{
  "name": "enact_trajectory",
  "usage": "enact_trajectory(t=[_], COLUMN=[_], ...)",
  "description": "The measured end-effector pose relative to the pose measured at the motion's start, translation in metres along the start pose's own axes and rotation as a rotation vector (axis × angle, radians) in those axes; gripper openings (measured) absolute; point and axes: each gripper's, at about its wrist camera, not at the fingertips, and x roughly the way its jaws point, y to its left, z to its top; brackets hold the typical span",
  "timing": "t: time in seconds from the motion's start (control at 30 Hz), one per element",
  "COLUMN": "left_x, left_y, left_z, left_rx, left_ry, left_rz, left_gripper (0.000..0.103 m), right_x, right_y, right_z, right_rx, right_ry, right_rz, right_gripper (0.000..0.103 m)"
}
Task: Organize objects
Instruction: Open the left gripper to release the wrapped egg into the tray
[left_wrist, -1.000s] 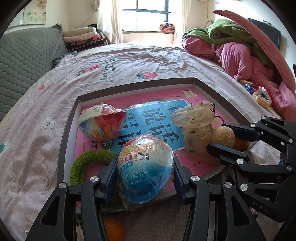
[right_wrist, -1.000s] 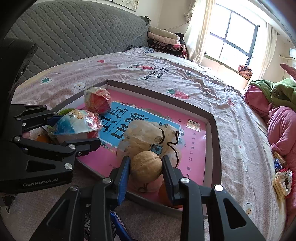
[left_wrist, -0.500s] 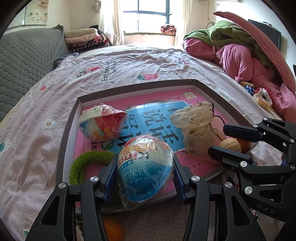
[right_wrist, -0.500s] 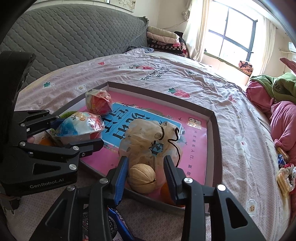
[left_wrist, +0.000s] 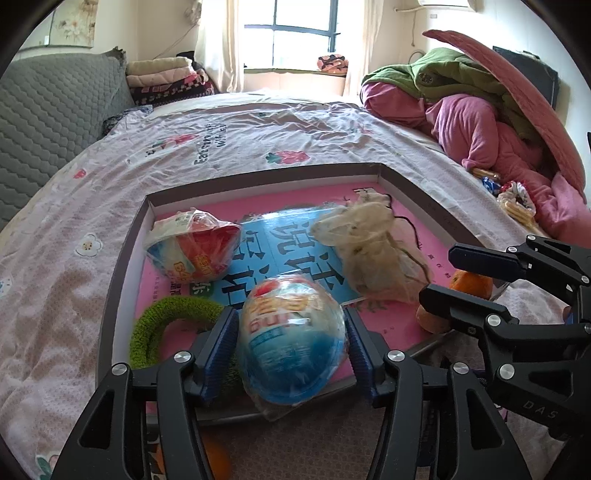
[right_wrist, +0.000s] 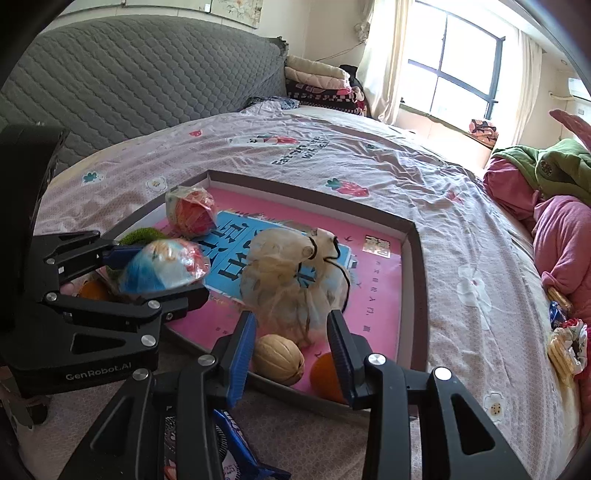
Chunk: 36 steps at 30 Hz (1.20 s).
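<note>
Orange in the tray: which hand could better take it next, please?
Right: the right gripper, jaws just opening around the walnut, is beside the orange; the left gripper's, just opening, surround the blue-wrapped bowl.

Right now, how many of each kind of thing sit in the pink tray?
Plastic-wrapped snack bowls: 2 (red, blue)
Green fuzzy ring: 1
Beige mesh pouch: 1
Tan walnut: 1
Orange fruit: 1
Total: 6

- Blue and white wrapped ball (left_wrist: 291, 339) sits between the left fingers.
- Tan nut (right_wrist: 277, 359) lies between the right fingers.
- Orange fruit (right_wrist: 325, 376) by the right finger.
- Pink tray (left_wrist: 373, 321) with blue middle.
- Green fuzzy ring (left_wrist: 162, 325) beside the left finger.
</note>
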Motion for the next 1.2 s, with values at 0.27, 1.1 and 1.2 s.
enact_trajectory(t=[0.27, 1.1, 1.2], left_x=[-0.001, -0.016, -0.022], left_y=[-0.003, -0.009, -0.007], left_z=[0.000, -0.001, 0.001], left_rx=[-0.001, -0.002, -0.008], left_ry=[-0.002, -0.009, -0.017], left_rz=[-0.011, -0.031, -0.026], left_gripper=[0.060, 0.060, 0.060], right_x=[-0.002, -0.013, -0.016], right_y=[-0.002, -0.007, -0.007], right_z=[0.000, 0.005, 0.006], right_rx=[0.009, 0.025, 0.029], right_ry=[-0.006, -0.036, -0.043], right_rz=[-0.003, -0.021, -0.015], right_gripper=[0.044, 0.045, 0.045])
